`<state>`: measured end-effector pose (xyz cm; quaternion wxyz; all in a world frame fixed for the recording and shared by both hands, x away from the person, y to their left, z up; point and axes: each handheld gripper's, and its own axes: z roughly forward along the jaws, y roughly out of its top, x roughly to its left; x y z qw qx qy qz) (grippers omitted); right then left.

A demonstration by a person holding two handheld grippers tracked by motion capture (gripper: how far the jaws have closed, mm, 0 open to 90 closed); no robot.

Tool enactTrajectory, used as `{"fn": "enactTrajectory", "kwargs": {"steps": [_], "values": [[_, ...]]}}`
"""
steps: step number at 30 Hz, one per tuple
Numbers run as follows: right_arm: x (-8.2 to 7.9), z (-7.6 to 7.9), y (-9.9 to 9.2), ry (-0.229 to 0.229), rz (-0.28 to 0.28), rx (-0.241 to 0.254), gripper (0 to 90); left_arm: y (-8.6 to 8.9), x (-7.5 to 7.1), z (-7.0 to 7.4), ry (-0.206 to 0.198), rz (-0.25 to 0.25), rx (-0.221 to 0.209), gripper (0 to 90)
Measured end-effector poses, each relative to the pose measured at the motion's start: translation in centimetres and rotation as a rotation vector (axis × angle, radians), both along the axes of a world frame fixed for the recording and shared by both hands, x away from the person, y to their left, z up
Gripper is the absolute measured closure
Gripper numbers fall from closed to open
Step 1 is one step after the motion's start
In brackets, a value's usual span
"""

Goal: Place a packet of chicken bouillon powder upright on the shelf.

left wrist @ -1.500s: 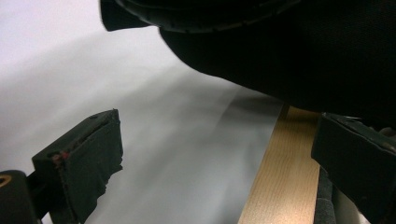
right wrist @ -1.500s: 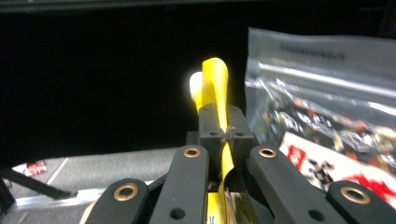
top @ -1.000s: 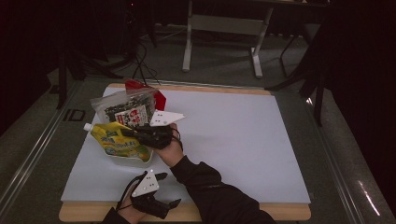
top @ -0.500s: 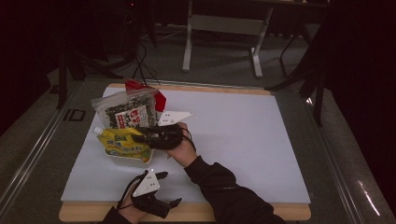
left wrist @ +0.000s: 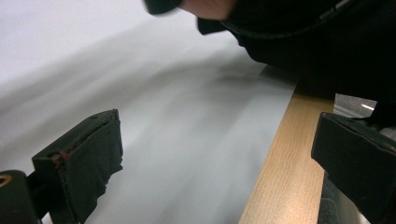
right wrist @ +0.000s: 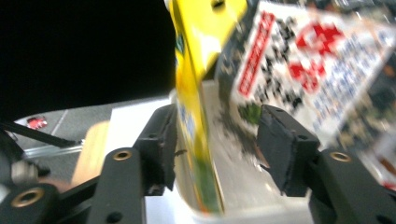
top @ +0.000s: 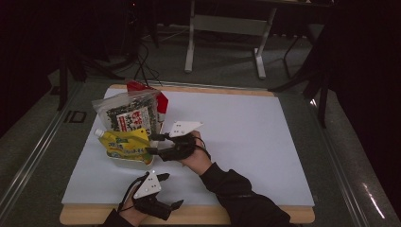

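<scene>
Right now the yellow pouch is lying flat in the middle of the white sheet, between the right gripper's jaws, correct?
Not flat in the middle. The high view shows the yellow pouch near the white sheet's left edge, propped in a container beside the seaweed bag. It does sit between the right gripper's jaws.

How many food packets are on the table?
3: a yellow pouch in front by the right gripper, a seaweed bag behind it, a red packet rearmost, mostly hidden. More may be concealed.

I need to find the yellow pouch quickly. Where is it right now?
In the high view the yellow pouch sits at the table's left side, in front of the seaweed bag, with the right gripper at its right edge, jaws apart around it.
</scene>
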<state>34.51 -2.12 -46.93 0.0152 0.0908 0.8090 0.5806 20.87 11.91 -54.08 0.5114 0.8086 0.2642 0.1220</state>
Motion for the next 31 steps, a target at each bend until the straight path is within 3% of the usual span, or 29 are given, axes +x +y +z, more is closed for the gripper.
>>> {"fn": "enactTrajectory", "kwargs": {"steps": [4, 10, 31], "values": [[-0.2, -1.5, -1.7, -0.019, -0.03, -0.024, 35.5, 0.0, 0.0, 0.0, 0.0, 0.0, 0.001, 3.2], [0.2, -3.6, -3.1, 0.02, -0.073, -0.059, 29.3, -0.1, 0.0, 0.0, -0.004, -0.002, 0.003, 3.1], [0.7, -4.8, -3.3, 0.019, -0.101, -0.085, 27.8, 0.0, 0.0, -0.1, -0.004, -0.003, 0.002, 3.1]]}}
